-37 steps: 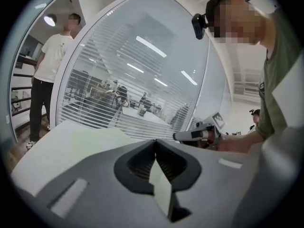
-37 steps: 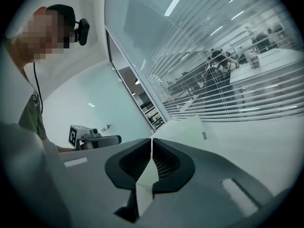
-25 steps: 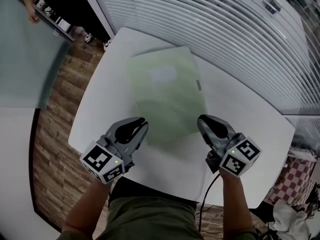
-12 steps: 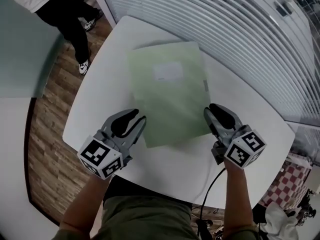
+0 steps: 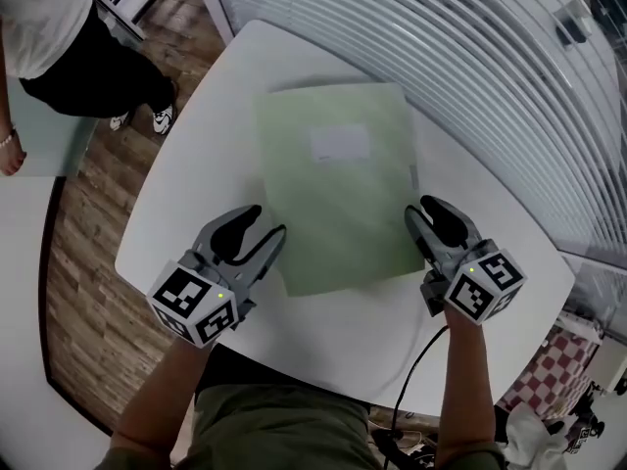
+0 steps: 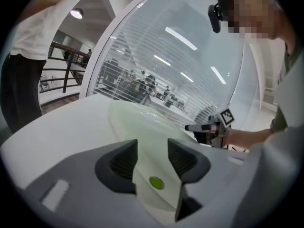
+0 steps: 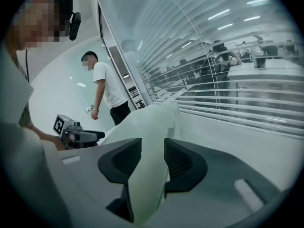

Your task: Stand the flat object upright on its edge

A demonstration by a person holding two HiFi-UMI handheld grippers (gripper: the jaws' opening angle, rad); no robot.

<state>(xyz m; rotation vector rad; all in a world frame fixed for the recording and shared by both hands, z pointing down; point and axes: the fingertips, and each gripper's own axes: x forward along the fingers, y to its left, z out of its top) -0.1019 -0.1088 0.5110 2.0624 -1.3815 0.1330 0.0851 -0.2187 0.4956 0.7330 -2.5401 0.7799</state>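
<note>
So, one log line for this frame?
phase: pre-grasp | green folder: flat on table | left claw: open, just been opening, empty, near-left corner | right claw: open, just been opening, empty, right edge

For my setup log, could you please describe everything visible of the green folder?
The green folder is thin, pale, rectangular, paper-like, with a white label near its far end. It lies flat on the table. Its near corners show between the jaws of the left gripper and right gripper, which have just been opening and do not clamp it.
</note>
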